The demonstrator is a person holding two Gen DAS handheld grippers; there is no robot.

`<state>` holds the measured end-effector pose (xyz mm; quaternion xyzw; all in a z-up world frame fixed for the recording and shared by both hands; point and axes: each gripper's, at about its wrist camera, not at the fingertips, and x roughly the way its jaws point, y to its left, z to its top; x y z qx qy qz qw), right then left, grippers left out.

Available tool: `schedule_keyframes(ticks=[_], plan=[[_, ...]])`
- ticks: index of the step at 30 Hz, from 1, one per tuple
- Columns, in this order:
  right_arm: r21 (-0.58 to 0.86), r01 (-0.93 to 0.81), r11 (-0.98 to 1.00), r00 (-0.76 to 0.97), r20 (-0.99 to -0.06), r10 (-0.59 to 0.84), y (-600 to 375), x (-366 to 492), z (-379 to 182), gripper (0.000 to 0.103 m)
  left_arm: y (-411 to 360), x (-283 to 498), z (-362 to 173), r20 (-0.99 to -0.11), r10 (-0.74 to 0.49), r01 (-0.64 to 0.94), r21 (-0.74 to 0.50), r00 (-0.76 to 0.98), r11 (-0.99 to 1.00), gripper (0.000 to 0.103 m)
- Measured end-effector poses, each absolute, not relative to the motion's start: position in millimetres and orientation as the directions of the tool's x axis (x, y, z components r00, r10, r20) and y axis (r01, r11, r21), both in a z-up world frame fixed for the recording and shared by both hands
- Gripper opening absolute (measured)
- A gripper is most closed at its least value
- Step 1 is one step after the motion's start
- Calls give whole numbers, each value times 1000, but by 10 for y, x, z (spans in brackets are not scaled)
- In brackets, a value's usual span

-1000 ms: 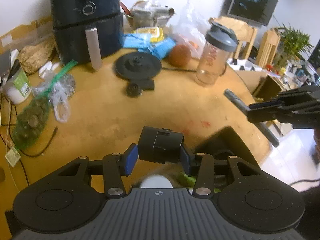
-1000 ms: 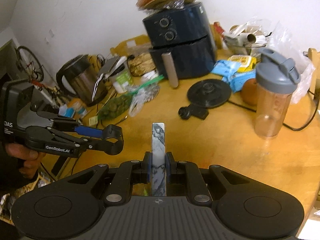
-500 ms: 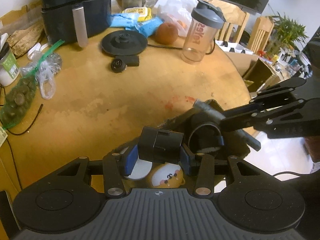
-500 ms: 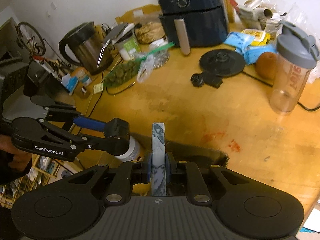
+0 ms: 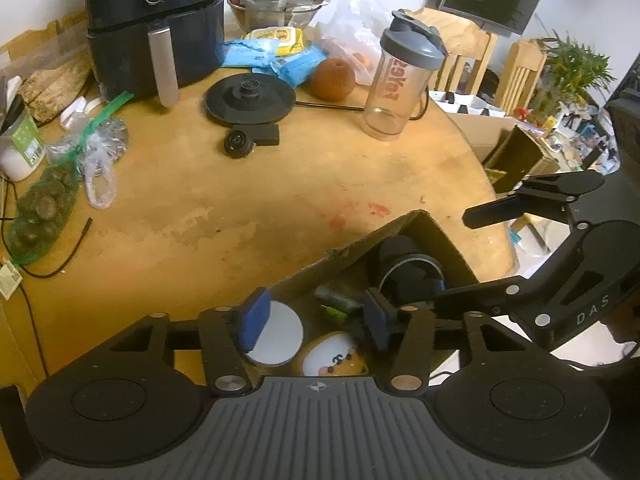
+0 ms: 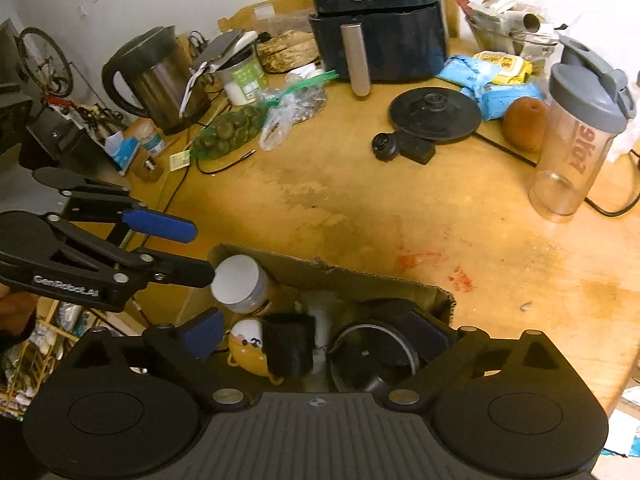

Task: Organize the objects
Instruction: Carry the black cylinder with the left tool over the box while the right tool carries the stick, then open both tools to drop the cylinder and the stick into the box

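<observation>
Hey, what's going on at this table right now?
A person is tidying loose things into a cardboard box at the near edge of the wooden table, with a hand-held gripper in each hand. Both grippers hang over the box with their jaws opening and nothing between them: the left gripper and the right gripper. The box already holds a white-lidded jar, a yellow toy and some black parts. An air fryer and a shaker bottle stand on the table.
</observation>
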<state>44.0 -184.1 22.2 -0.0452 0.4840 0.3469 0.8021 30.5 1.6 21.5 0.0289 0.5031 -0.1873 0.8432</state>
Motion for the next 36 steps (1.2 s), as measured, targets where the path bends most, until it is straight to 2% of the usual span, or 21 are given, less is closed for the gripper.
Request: schedule_keyframes(ticks=[2,13,22,36], plan=[[256,-599,759,302,-806,509,-1831,431,234,103,15,302,230,-857,-287,348,-137,428,927,53],[176,-588,789,375,-805,459,-1782,429,330,103,90,337,240,-854,-272,331,-125,444,935,53],[118,-557,822,432,-804,409,-1798,512,404,103,218,459,288,-841,-221,229,-120,494,966,53],[159,-566,809,417,-792,447,-1887,863,441,103,364,696,312,-829,-200,155,-139,522,978,53]])
